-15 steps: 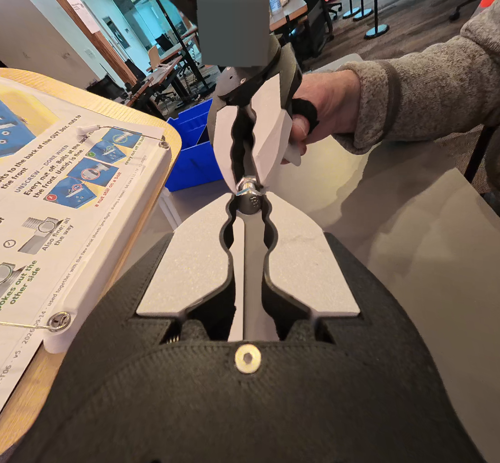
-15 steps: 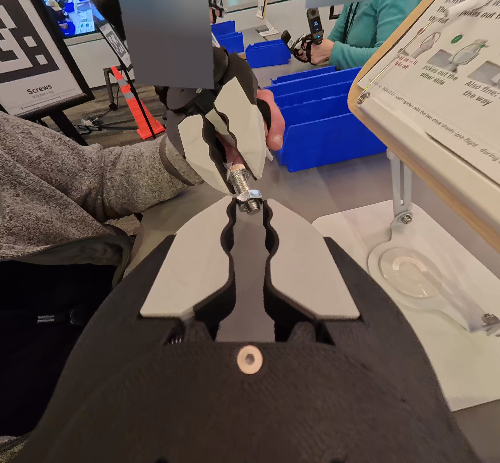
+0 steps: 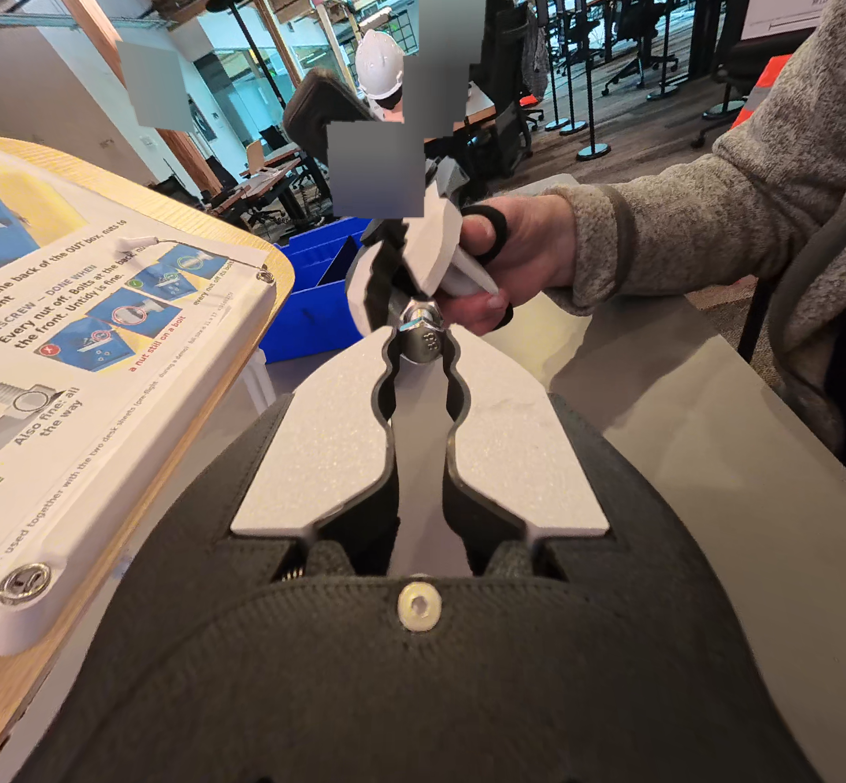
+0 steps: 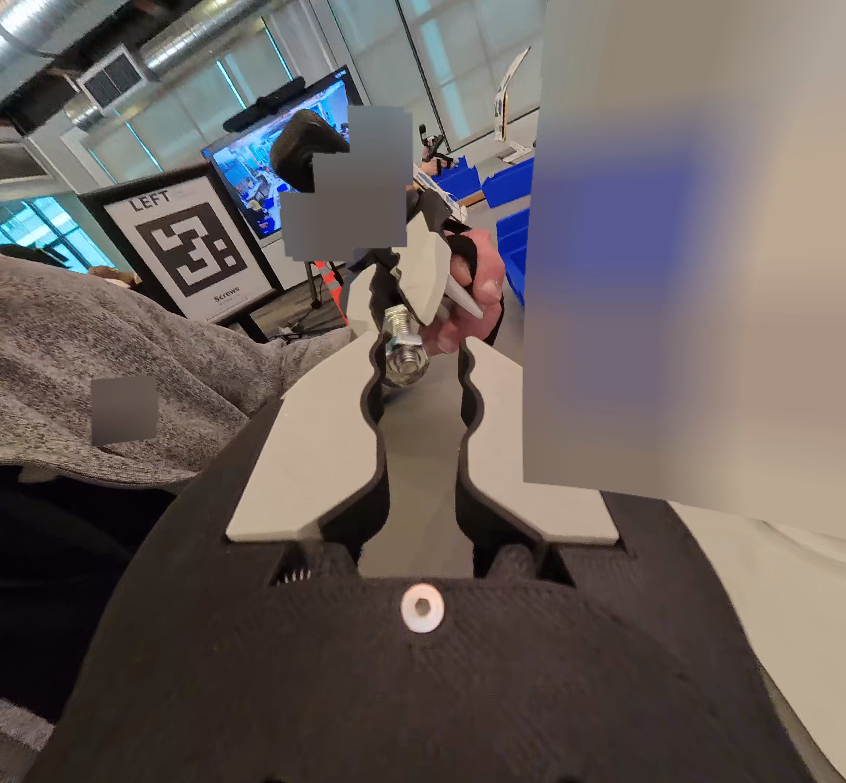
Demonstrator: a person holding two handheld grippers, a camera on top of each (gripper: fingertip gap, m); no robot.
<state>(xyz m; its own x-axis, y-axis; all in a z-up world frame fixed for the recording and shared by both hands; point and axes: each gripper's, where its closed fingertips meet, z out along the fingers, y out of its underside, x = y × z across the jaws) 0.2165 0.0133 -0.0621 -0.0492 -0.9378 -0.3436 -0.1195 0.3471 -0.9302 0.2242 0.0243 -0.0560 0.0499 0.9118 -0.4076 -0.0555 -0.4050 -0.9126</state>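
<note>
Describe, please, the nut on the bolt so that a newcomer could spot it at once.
Start at the two grippers meeting over the grey table. The left gripper is shut on the head of a silver bolt. The nut is the silver hexagon threaded onto its shank, between the open right gripper's fingers.

Blurred patch hides sloped board [image 4: 686,257]; sleeve [image 3: 801,211] cropped.

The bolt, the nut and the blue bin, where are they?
bolt [image 3: 423,344]: left wrist view, on its round head.
nut [image 4: 403,343]: right wrist view, on its side face.
blue bin [image 3: 306,317]: left wrist view, on its front wall.
</note>
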